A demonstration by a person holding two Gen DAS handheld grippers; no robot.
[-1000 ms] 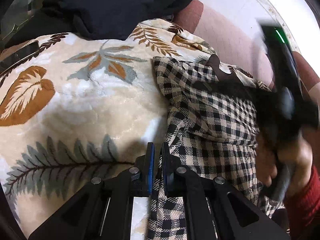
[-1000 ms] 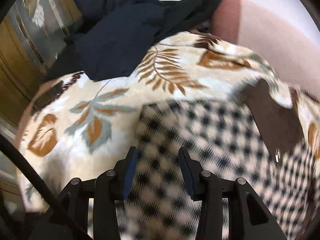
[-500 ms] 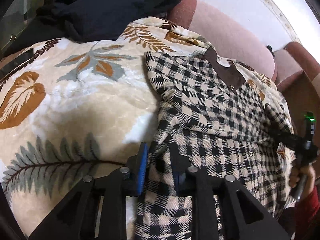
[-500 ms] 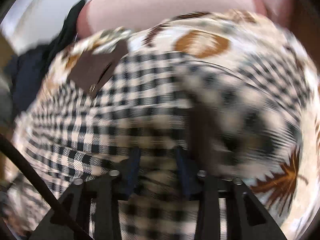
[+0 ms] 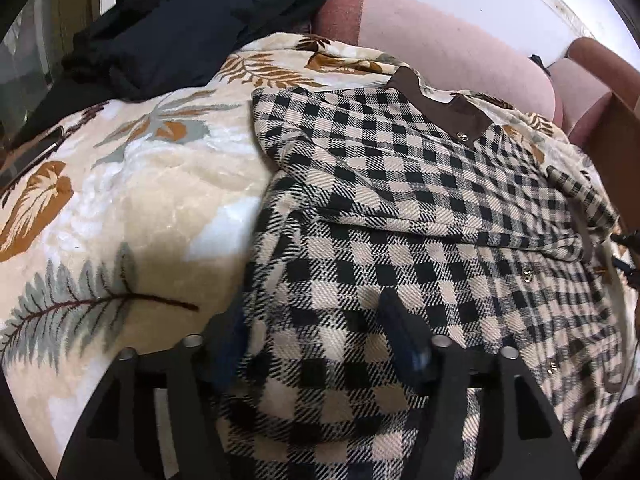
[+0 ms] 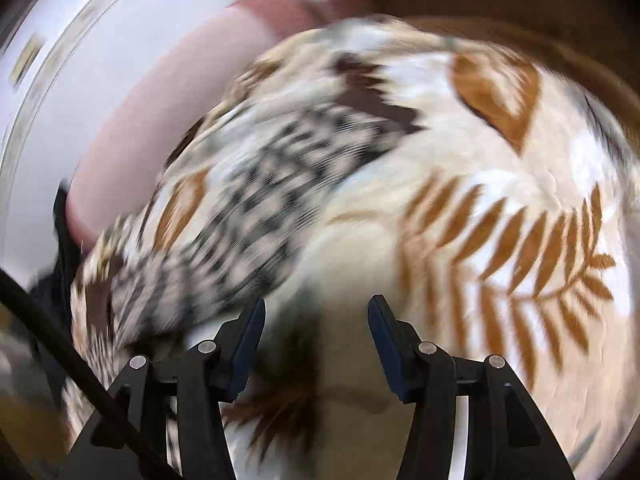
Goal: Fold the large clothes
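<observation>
A black-and-beige checked shirt (image 5: 400, 184) with a brown collar (image 5: 436, 104) lies spread on a leaf-patterned blanket (image 5: 132, 184). My left gripper (image 5: 316, 320) hovers low over the shirt's near left part. Its jaws are opening, and a bulge of the checked cloth lies loose between the fingers (image 5: 400, 332). In the blurred right wrist view, my right gripper (image 6: 318, 320) is over bare blanket (image 6: 500, 240). Its jaws are opening with nothing between them. A checked sleeve (image 6: 260, 184) lies up and to its left.
A pile of dark clothes (image 5: 180, 28) sits at the blanket's far left. The pink sofa back (image 5: 460, 52) runs behind, with a brown armrest (image 5: 600, 64) at the right. A dark flat object (image 5: 36, 152) lies at the blanket's left edge.
The left jaws went from shut on the shirt's edge to wide apart and moved further over the shirt. The right gripper swung off the shirt to the blanket at the right, rolling as it went.
</observation>
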